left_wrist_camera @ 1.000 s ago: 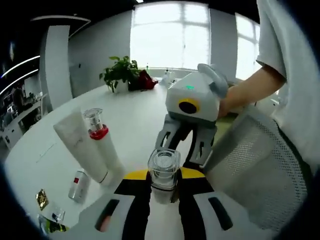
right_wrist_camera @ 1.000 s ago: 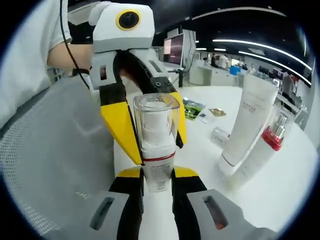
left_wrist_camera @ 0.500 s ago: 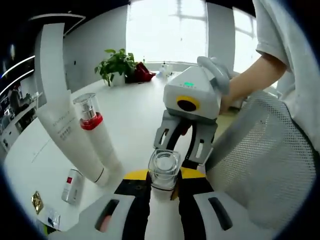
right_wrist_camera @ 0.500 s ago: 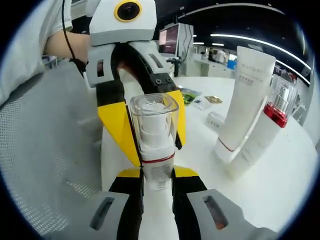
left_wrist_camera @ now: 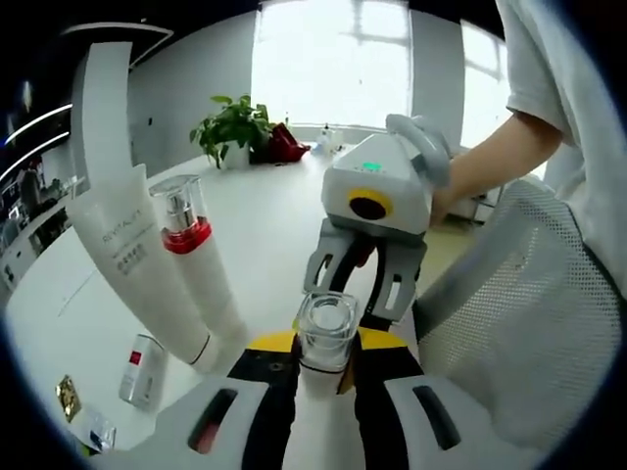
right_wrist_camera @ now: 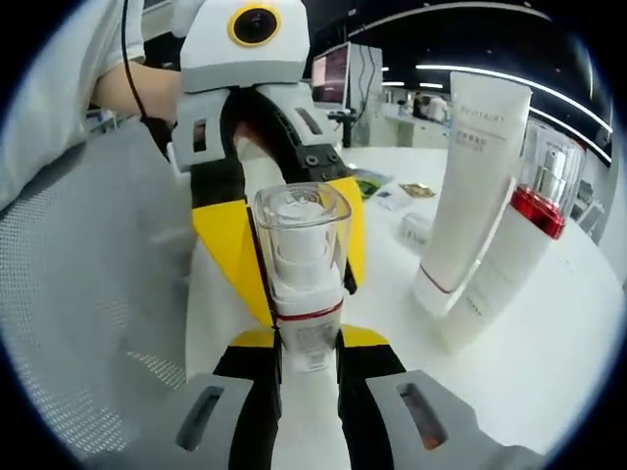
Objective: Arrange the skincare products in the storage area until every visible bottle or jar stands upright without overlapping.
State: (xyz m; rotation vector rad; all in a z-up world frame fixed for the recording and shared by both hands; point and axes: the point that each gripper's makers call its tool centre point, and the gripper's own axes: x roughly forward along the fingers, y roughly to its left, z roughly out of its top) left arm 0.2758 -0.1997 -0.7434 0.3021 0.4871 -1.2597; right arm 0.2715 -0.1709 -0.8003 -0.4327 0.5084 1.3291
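Note:
A small bottle (left_wrist_camera: 326,331) with a clear cap and a thin red band is held between both grippers above the white table (left_wrist_camera: 265,215). My left gripper (left_wrist_camera: 326,345) is shut on it. My right gripper (left_wrist_camera: 364,304) faces me from the far side of the bottle. In the right gripper view my right gripper (right_wrist_camera: 307,345) is shut on the lower part of the bottle (right_wrist_camera: 302,284), and the left gripper (right_wrist_camera: 291,245) clamps its yellow jaws around the cap. A white tube (left_wrist_camera: 132,269) (right_wrist_camera: 470,176) and a taller red-banded pump bottle (left_wrist_camera: 201,264) (right_wrist_camera: 514,250) stand upright, touching.
A small red-labelled bottle (left_wrist_camera: 142,367) (right_wrist_camera: 415,230) lies on its side near the tube. Sachets (left_wrist_camera: 71,394) (right_wrist_camera: 377,191) lie beyond it. A grey mesh chair (left_wrist_camera: 509,323) (right_wrist_camera: 88,294) stands beside the table. A potted plant (left_wrist_camera: 235,127) sits at the far edge. A person's arm (left_wrist_camera: 500,166) holds the right gripper.
Both grippers have carried the small bottle closer to the standing tube and pump bottle, which now look larger. Both grips are unchanged.

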